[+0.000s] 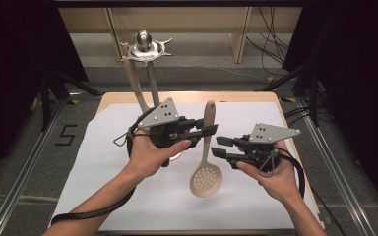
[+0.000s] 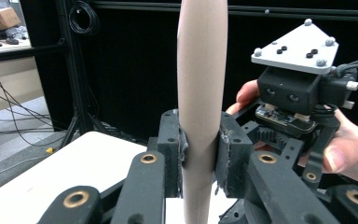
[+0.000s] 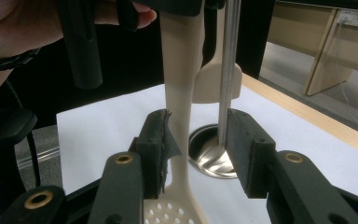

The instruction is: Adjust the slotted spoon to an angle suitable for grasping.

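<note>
Level, the left hand-held gripper (image 1: 209,129) clamps the slotted spoon (image 1: 204,164).

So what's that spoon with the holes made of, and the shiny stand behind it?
The slotted spoon, clamped by its handle in the left gripper, looks like beige plastic or perhaps silicone: an even matt colour with no grain, though painted wood can't be ruled out. The stand looks like polished steel: its rod and round base mirror the surroundings. A pale wooden-looking spatula hangs beside the rod.

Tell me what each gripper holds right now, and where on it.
The left gripper clamps the slotted spoon on its upper handle. The right gripper is open, holding nothing.
</note>
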The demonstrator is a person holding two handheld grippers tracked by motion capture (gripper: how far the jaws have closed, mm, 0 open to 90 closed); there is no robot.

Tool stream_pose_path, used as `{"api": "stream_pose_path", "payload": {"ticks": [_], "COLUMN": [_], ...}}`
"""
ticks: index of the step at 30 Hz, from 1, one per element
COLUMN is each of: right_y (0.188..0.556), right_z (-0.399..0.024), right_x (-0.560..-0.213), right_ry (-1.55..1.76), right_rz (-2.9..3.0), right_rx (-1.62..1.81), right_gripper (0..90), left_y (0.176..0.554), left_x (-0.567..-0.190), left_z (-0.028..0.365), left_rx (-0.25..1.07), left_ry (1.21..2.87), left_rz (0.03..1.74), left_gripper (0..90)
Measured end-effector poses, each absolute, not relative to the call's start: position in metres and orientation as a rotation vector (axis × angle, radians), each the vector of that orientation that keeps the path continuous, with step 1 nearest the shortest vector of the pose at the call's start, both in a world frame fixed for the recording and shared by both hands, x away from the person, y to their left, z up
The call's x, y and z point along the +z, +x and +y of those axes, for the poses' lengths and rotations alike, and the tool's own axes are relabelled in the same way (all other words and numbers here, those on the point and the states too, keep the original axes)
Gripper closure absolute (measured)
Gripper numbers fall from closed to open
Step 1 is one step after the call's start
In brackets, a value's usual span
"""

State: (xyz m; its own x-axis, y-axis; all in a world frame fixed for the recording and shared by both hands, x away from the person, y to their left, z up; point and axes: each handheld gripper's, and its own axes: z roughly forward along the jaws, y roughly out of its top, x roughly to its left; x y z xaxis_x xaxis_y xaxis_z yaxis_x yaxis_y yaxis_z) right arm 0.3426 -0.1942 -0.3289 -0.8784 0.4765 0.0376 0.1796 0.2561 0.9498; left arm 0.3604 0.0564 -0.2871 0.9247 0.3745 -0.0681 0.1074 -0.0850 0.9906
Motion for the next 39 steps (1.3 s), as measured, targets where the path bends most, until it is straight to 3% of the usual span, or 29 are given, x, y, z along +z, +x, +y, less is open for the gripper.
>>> {"api": "stream_pose_path", "payload": {"ticks": [14,21,29,35,39], "right_y": [0.345,0.345,0.339,0.331,0.329], "right_z": [-0.188,-0.183,-0.179,-0.166,-0.162], "right_x": [-0.327,-0.325,-0.319,-0.314,-0.317], "right_ry": [0.563,0.505,0.622,0.830,0.883], "right_rz": [2.341,2.347,2.329,2.224,2.201], "right_rx": [1.684,1.696,1.632,1.460,1.421], "right_gripper": [63.5,76.2,77.5,77.7,77.7], "left_y": [0.360,0.360,0.361,0.357,0.356], "left_x": [-0.287,-0.287,-0.287,-0.286,-0.285], "left_z": [0.055,0.055,0.054,0.051,0.052], "left_rx": [0.170,0.145,0.165,0.269,0.313], "left_ry": [1.650,1.646,1.630,1.610,1.602], "left_rz": [0.354,0.349,0.358,0.378,0.389], "left_gripper": [73.8,73.9,73.0,55.5,53.4]}}
